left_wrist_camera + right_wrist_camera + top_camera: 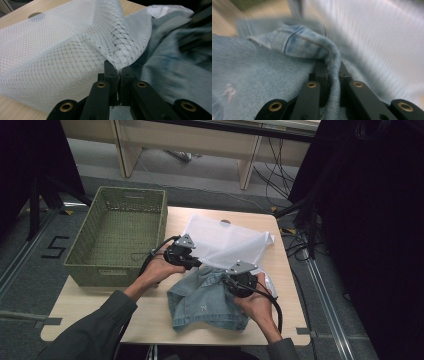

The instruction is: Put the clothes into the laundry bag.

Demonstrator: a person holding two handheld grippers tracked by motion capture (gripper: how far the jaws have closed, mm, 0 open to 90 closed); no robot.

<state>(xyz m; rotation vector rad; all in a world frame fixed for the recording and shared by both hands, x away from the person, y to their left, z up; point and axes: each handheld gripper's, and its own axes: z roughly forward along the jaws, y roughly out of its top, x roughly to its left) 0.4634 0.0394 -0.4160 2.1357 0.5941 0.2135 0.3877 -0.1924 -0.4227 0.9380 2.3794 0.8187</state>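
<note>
The person is working a pair of denim shorts (pixel 207 297) into a white mesh laundry bag (pixel 227 242) on the wooden table (pixel 80 302), and what the next move is depending on is how the bag's mouth is lying relative to the shorts. The left gripper (pixel 196 264) is pinching the near edge of the bag; in the left gripper view its jaws are standing together with a fold of mesh (pixel 117 63) clamped between them, and that edge is being lifted so that the opening is facing toward the person and the shorts. The right gripper (pixel 231 281) is biting a thick hemmed fold of denim (pixel 332 62) at the far end of the shorts, just at the bag's mouth, jaws closed on the cloth. The shorts are lying on the near side of the table with their length running from the person toward the bag, the far end touching the mesh, most of the cloth outside it. The right gripper is the nearer one to the shorts, so I judge it will be pushing the denim away from the person, under the raised edge. A green woven basket (pixel 85 270) is sitting at the table's left side, and nothing is lying in it.
</note>
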